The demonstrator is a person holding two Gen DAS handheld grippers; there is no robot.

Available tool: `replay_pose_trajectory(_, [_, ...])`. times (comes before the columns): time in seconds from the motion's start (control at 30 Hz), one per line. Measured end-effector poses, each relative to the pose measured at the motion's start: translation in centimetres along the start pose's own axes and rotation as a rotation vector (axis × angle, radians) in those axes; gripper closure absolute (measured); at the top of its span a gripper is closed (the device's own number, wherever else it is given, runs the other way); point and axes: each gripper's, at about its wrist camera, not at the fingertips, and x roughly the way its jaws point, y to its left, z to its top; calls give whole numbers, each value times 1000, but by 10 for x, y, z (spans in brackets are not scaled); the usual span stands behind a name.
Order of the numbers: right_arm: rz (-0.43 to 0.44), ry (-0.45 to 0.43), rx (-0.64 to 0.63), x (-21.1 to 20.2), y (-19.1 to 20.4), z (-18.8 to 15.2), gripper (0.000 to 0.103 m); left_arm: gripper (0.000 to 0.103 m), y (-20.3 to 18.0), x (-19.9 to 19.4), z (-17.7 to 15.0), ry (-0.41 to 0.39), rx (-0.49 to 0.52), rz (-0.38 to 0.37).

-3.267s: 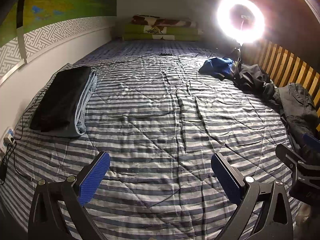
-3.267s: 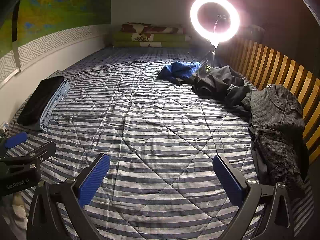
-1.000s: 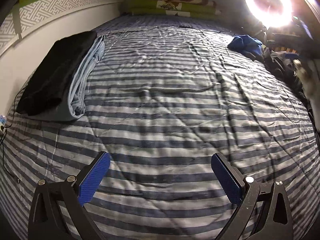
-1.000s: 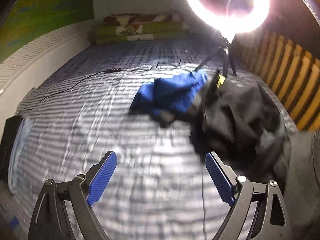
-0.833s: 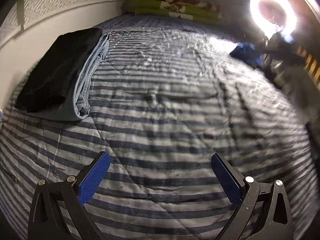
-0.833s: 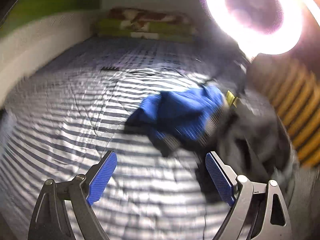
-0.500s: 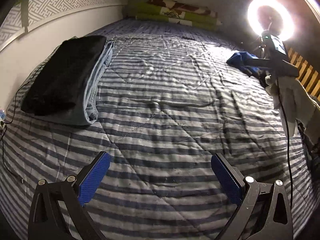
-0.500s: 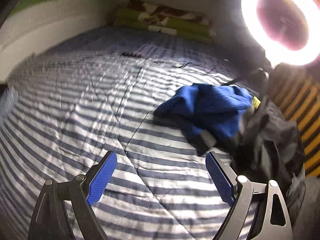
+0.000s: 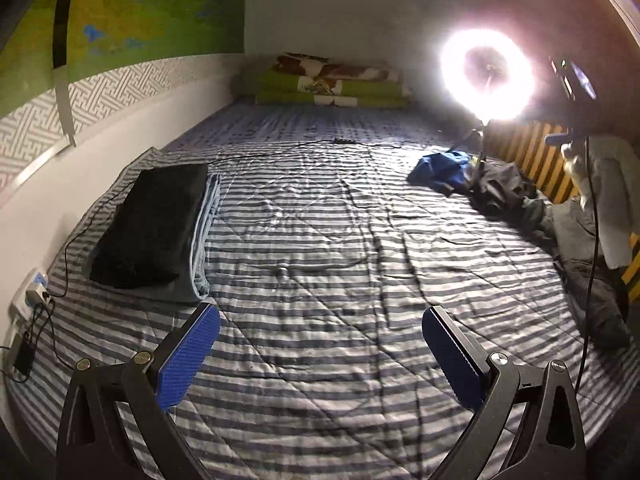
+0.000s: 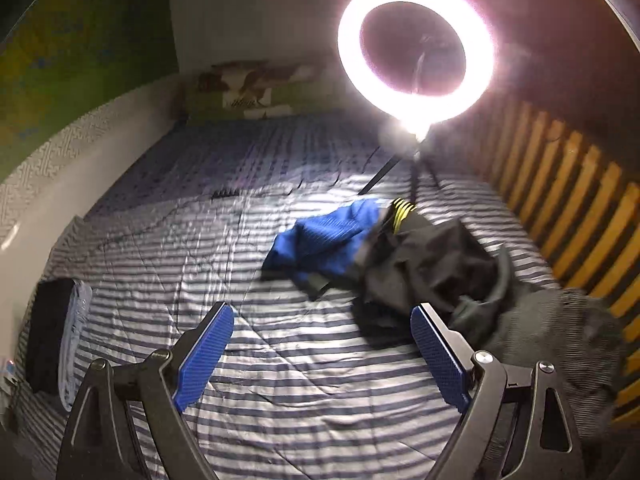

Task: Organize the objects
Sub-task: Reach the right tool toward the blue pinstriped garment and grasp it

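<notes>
A crumpled blue garment (image 10: 332,240) (image 9: 440,168) lies on the striped bed cover (image 10: 280,360), touching a heap of black clothes (image 10: 432,272) (image 9: 504,188) to its right. A grey jacket (image 10: 560,332) lies by the slatted rail. My right gripper (image 10: 322,344) hangs open above the cover, short of the blue garment, nothing between its blue pads. My left gripper (image 9: 320,344) is also open and empty over the middle of the bed cover (image 9: 340,280). A folded stack, black on light blue (image 9: 156,228) (image 10: 56,344), rests at the left edge.
A lit ring light (image 10: 416,48) (image 9: 486,76) stands on a tripod behind the clothes. Folded green and brown blankets (image 9: 332,84) lie against the far wall. A cable (image 9: 280,148) runs across the bed; a plug strip (image 9: 30,292) sits at left. A wooden slatted rail (image 10: 568,200) bounds the right side.
Both grippers have risen and pulled back, so more of the bed shows. The blue garment and black heap now sit farther from the right gripper. Jaws stayed open.
</notes>
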Motion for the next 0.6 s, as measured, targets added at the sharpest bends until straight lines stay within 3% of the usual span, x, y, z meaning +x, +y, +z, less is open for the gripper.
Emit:
replay_pose_trajectory(0.13, [29, -23, 69, -38, -13, 22, 15, 1, -11, -33, 19, -32, 61, 7])
replay_pose_trajectory(0.33, [-10, -128, 8, -86, -2, 76, 15, 1, -20, -74, 82, -106, 116, -20])
replay_pose_trajectory(0.43, [-43, -117, -20, -78, 4, 98, 15, 1, -26, -77, 120, -149, 145, -18])
replay_pose_trajectory(0.6, [-61, 6, -33, 0, -1, 112, 15, 1, -30, -41, 140, -135, 166, -72])
